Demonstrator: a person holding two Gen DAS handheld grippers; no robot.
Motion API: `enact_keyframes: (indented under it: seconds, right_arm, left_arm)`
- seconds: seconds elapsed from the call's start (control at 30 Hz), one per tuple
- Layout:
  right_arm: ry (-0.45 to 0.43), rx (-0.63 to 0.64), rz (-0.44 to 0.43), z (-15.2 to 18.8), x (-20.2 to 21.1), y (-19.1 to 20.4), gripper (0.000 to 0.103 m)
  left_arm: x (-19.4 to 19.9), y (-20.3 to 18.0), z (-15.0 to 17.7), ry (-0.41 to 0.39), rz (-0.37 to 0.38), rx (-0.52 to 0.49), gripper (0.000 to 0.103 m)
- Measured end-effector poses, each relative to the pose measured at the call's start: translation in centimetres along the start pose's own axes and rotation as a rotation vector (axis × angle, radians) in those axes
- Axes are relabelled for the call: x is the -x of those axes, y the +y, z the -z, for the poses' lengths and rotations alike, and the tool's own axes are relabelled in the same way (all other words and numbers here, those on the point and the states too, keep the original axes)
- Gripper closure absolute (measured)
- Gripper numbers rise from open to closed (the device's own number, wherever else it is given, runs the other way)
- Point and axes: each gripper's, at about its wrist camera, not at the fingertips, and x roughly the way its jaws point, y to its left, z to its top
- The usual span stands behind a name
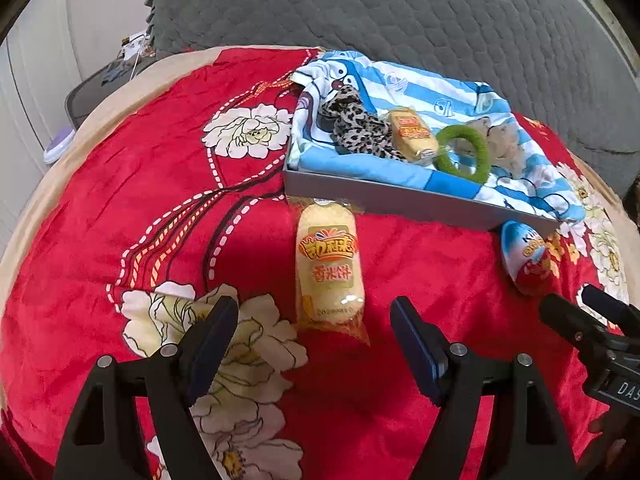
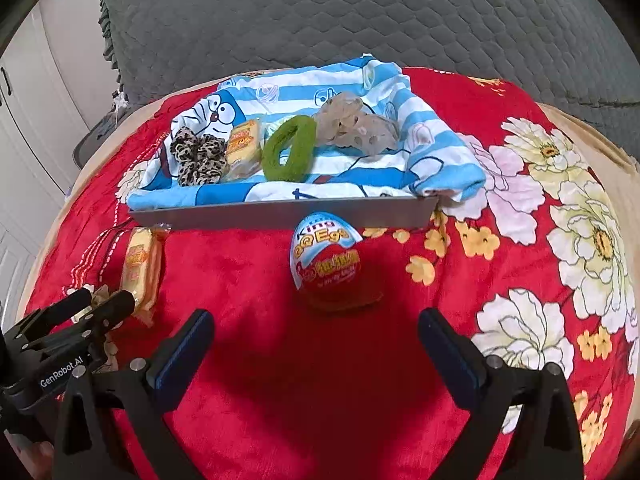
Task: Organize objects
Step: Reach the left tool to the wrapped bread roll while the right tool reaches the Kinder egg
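A grey box [image 1: 384, 194] [image 2: 280, 212] lined with a blue-striped cartoon cloth [image 1: 440, 88] [image 2: 348, 80] holds a leopard scrunchie [image 1: 360, 130] [image 2: 198, 156], a yellow snack pack [image 1: 412, 132] [image 2: 244, 146], a green ring [image 1: 462, 152] [image 2: 290, 148] and a beige scrunchie [image 1: 504, 140] [image 2: 356, 124]. A second yellow snack pack [image 1: 328, 268] [image 2: 140, 268] lies in front of the box, just ahead of my open, empty left gripper [image 1: 314, 328]. A red and blue toy egg [image 1: 528, 258] [image 2: 326, 260] lies ahead of my open, empty right gripper [image 2: 316, 340].
Everything sits on a red flowered blanket [image 1: 120, 200] [image 2: 500, 240] over a round surface. A grey quilted cushion [image 1: 400, 4] [image 2: 360, 12] rises behind. The other gripper shows at the right edge of the left wrist view [image 1: 592, 332] and the left edge of the right wrist view [image 2: 76, 320].
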Motion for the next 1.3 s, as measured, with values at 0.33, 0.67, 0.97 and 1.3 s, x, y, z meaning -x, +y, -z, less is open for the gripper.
enact_keyframes:
  seconds: [0.33, 0.67, 0.97, 1.3]
  right_arm:
    - [0.004, 0.017, 0.017, -1.0, -2.0, -0.1, 0.001]
    - [0.007, 0.007, 0.026, -1.6, -3.5, -0.6, 0.001]
    - [0.010, 0.017, 0.044, -2.0, -4.5, -0.8, 0.001]
    - [0.016, 0.046, 0.047, -2.3, -5.4, -0.4, 0.001]
  left_arm:
    - [-1.8, 0.1, -1.0, 0.002, 0.006, 0.000, 0.024]
    - [-3.1, -0.5, -1.6, 0.001, 0.004, -0.024, 0.024]
    - [-4.0, -0.2, -2.0, 0.008, 0.001, -0.015, 0.024]
    - [-4.5, 0.1, -2.5, 0.003, 0.004, -0.003, 0.024]
